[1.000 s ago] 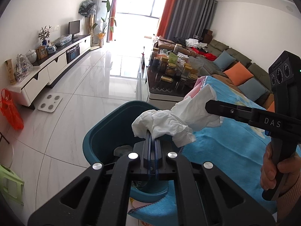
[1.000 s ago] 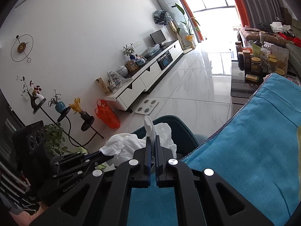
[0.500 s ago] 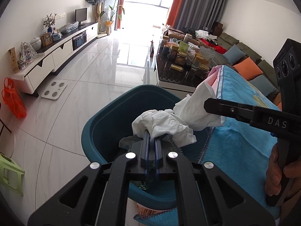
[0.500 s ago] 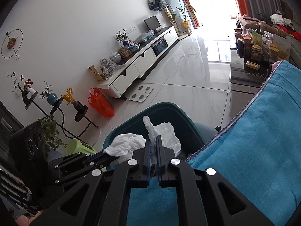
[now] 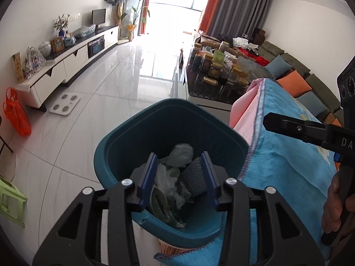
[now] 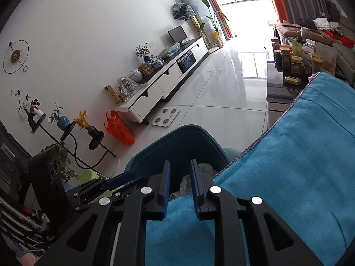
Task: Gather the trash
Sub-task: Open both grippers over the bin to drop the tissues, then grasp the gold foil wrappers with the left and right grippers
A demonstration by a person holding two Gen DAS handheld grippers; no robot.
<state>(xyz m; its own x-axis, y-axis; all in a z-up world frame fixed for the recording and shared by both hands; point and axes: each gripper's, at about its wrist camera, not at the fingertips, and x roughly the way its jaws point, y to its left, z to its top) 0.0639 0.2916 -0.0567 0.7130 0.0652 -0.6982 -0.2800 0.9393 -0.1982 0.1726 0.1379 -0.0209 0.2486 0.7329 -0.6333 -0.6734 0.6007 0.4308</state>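
A teal trash bin [image 5: 124, 146] stands on the floor against the table edge. Inside lie crumpled white tissues [image 5: 180, 156], a dark mesh item and wrappers. My left gripper [image 5: 179, 161] is open and empty right above the bin's mouth. My right gripper [image 6: 180, 168] is open and empty over the table edge, pointing at the bin [image 6: 177, 139]; a white tissue [image 6: 205, 168] shows inside, past its fingers. The right gripper also shows in the left wrist view [image 5: 288, 125], to the right of the bin.
A blue towel [image 5: 288, 168] with a pink one beneath covers the table [image 6: 288, 177]. A coffee table with several jars [image 5: 219, 71] stands beyond. A white scale [image 5: 64, 106], an orange bag [image 5: 16, 115] and a green stool [image 5: 11, 201] sit on the floor at left.
Both grippers have opened and let go of their white tissues, which now lie in the bin. The left gripper has moved closer over the bin.
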